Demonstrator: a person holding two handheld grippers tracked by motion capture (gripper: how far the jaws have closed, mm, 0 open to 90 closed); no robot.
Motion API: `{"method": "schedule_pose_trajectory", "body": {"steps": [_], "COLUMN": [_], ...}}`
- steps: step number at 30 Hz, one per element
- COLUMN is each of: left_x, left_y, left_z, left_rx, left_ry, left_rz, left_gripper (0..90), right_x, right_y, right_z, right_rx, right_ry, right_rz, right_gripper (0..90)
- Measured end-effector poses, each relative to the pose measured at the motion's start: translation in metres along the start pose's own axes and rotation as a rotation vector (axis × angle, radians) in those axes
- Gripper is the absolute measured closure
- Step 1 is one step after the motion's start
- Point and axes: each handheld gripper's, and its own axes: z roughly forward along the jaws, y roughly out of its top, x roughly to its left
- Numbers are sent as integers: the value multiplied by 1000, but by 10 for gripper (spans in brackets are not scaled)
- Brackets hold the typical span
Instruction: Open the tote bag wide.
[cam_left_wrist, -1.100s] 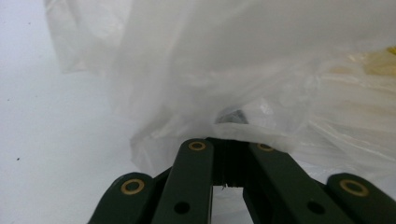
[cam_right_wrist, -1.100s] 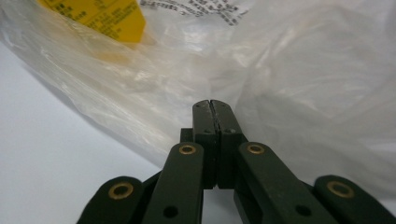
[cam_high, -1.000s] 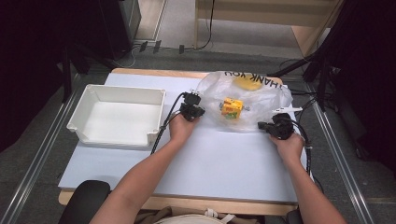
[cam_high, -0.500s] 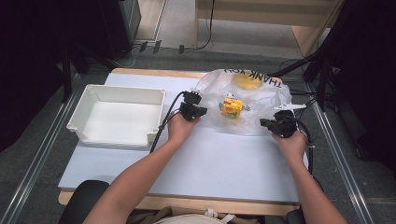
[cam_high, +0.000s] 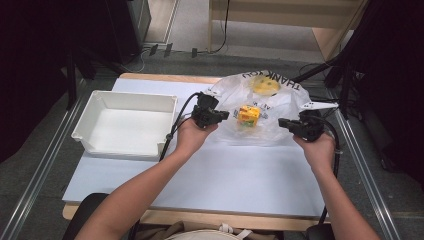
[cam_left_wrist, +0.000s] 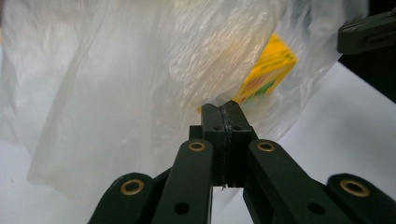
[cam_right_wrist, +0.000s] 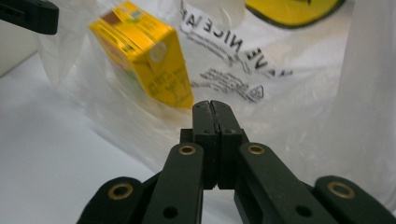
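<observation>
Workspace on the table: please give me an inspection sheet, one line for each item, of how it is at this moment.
Surface: pale table, bare at the near side.
Job's things: clear plastic bag lying at the far right; yellow carton inside it.
Clutter: white bin at the left, nothing seen inside.
Grippers: left gripper at the bag's left edge, jaws shut on the film; right gripper at the bag's right edge, jaws shut, film between them not sure.
Cables: black cable from the left gripper runs beside the bin; another from the right gripper.
Surroundings: grey floor, wooden furniture behind, metal rails at both sides.
</observation>
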Motion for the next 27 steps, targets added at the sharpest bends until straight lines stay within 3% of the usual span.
{"method": "schedule_pose_trajectory", "body": {"steps": [3,5,18,22,24,27], "left_x": [-5,-9,-18,-27,-38,-43], "left_y": [10,23,59,68,73,79], "left_z": [-5,-8,-36,-33,-20,1], "left_rx": [-17,-28,-59,-67,-61,-44], "left_ry": [-5,-7,-34,-60,-65,-53], "left_rz": [15,31,59,67,94,106], "left_gripper": [900,900,900,900,900,900], "right_x": [4,11,20,20,18,16], "right_y": [9,25,74,84,92,99], "right_z": [-3,-7,-11,-10,-6,4], "right_rx": [-8,-17,-37,-33,-38,-39], "right_ry": [0,7,18,11,7,0], "right_rz": [-20,-56,-88,-90,-89,-84], "right_gripper": [900,900,900,900,900,900]}}
